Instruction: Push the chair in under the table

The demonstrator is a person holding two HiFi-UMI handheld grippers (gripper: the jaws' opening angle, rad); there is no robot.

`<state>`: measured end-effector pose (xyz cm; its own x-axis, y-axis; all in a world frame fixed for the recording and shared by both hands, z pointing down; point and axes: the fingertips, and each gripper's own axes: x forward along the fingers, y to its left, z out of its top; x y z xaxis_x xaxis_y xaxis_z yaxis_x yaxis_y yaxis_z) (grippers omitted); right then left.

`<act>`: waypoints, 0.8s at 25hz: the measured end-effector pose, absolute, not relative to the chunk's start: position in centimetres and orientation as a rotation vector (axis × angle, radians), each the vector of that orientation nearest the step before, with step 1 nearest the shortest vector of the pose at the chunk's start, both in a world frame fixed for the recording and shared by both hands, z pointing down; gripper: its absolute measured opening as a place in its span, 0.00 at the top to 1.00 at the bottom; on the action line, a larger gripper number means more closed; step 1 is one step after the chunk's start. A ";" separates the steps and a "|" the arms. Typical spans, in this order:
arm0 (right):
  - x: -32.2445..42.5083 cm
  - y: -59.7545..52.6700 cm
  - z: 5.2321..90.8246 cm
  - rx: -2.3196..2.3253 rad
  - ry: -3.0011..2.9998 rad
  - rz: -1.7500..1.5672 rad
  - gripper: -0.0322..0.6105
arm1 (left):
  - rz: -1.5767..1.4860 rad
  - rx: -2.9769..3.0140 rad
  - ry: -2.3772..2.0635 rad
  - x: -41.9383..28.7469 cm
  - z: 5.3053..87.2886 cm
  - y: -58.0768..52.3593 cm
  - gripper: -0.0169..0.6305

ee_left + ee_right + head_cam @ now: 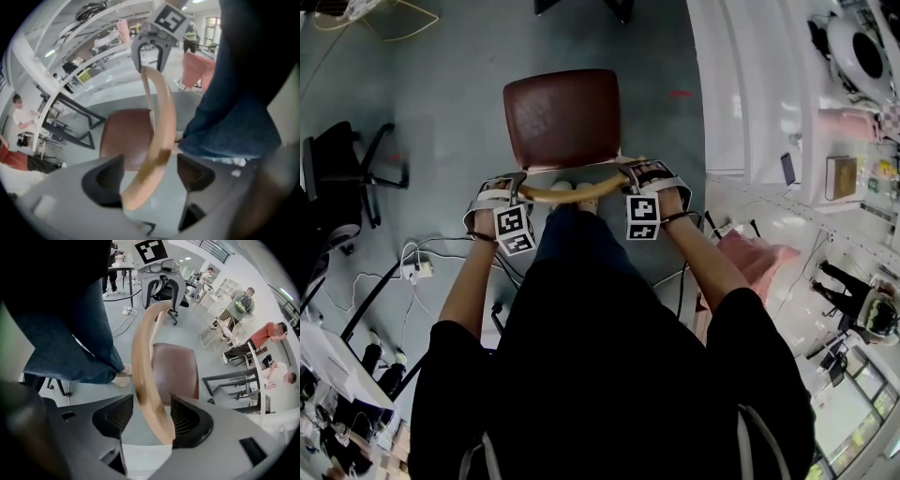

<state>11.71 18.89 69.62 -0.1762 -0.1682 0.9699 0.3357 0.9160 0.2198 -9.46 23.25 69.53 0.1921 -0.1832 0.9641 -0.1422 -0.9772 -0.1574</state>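
The left hand-held gripper (514, 184) and right hand-held gripper (639, 174) straddle the curved wooden back rail (577, 193) of the brown-seated chair (562, 117), jaws wide, unclamped. It stands apart from the white bench (741, 84); pushing unevenly could skew it.

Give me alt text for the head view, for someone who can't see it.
Seen from above, a person stands behind a brown-seated chair, the left gripper and right gripper each set over one end of its curved wooden back rail. A white table runs along the right.
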 end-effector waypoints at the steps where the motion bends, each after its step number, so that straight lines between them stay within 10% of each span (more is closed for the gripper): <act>1: 11.7 18.9 69.8 -0.137 -1.679 -0.455 0.62 | -1.963 -2.388 0.309 -9.6 69.9 23.3 0.43; 6: 12.0 18.7 71.0 -0.181 -1.608 -0.505 0.62 | -2.012 -2.248 0.170 -10.0 71.4 23.5 0.65; 20: 11.4 17.8 70.7 -0.129 -1.577 -0.518 0.65 | -1.931 -2.158 0.051 -10.2 71.6 23.1 0.68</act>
<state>11.42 17.84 70.69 -0.0877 -0.2294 0.9694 0.3897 0.8877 0.2453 -10.19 23.13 71.60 0.1237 -0.1875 0.9744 0.1359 -0.9695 -0.2038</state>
